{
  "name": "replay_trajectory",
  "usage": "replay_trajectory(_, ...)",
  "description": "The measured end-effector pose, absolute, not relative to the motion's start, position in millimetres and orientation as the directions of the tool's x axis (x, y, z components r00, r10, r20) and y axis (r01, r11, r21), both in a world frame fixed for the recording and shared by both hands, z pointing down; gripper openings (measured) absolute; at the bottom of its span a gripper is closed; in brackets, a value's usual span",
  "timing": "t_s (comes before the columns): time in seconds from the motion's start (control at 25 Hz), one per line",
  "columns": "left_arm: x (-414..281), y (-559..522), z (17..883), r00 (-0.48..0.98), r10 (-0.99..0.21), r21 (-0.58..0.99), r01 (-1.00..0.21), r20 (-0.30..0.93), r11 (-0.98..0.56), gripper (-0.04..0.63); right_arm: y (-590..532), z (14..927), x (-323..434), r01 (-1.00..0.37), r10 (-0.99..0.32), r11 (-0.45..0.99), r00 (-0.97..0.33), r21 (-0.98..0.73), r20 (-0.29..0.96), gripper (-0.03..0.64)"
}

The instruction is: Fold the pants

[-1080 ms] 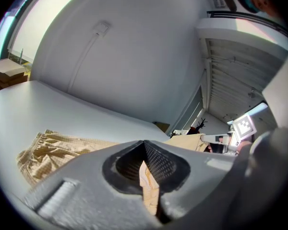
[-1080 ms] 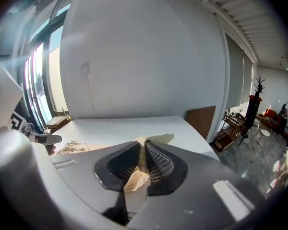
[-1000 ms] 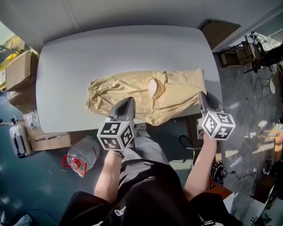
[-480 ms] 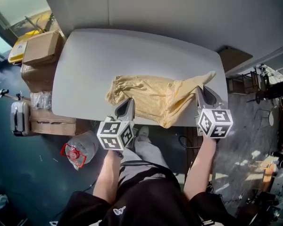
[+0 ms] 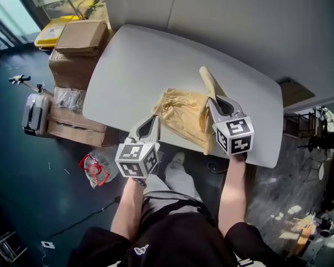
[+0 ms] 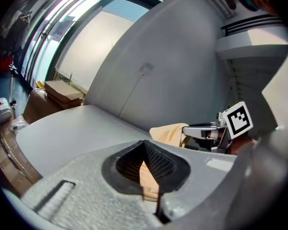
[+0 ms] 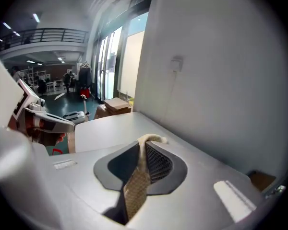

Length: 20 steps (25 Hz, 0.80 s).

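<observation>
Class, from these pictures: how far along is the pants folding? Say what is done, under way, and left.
Done: the left hand-held gripper and right hand-held gripper are each shut on the pants. In hand: the right one holds its part lifted, the cloth bunched at the table edge. Remaining: no neat fold lies flat yet; lay it over, smooth, release.

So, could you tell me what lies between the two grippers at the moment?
The tan pants, bunched on the table, fill that gap in the head view; left gripper and right gripper are both shut on the fabric.
</observation>
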<state>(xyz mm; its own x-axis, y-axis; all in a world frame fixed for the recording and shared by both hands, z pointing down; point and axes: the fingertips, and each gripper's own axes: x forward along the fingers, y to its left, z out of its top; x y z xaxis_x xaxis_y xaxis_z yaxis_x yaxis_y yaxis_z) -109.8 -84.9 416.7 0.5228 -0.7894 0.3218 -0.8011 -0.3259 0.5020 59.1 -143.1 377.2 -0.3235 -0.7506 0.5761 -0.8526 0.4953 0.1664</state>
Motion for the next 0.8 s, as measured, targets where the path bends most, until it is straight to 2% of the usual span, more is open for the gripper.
replay_trajectory(0.24,-164.4,-70.7,432.7,0.424,-0.821,0.487,-0.848,0.382,-0.212,0.003,-162.9,451.6,-26.2,-0.758,-0.597,0.646,-0.424,0.094,0.680,0.046)
replay_trajectory(0.52,-212.2,-50.5,456.2,0.334,-0.830,0.472,-0.876,0.446,-0.098,0.003,-139.2,514.9,-89.2,-0.670,-0.420,0.742,-0.487,-0.019,0.766,0.046)
replay_trajectory(0.68,-218.2,-47.3,462.6,0.330,-0.825,0.473,-0.877,0.460,-0.087,0.003,-118.3,561.2,-108.6,-0.637,-0.322,0.766,-0.499,-0.089,0.805,0.048)
replay_trajectory(0.8,-215.2,-44.8,467.9,0.340,-0.815,0.471,-0.877,0.470,-0.094,0.003,-111.6,586.9,-114.6,-0.651,-0.301,0.750,-0.493,-0.117,0.816,0.048)
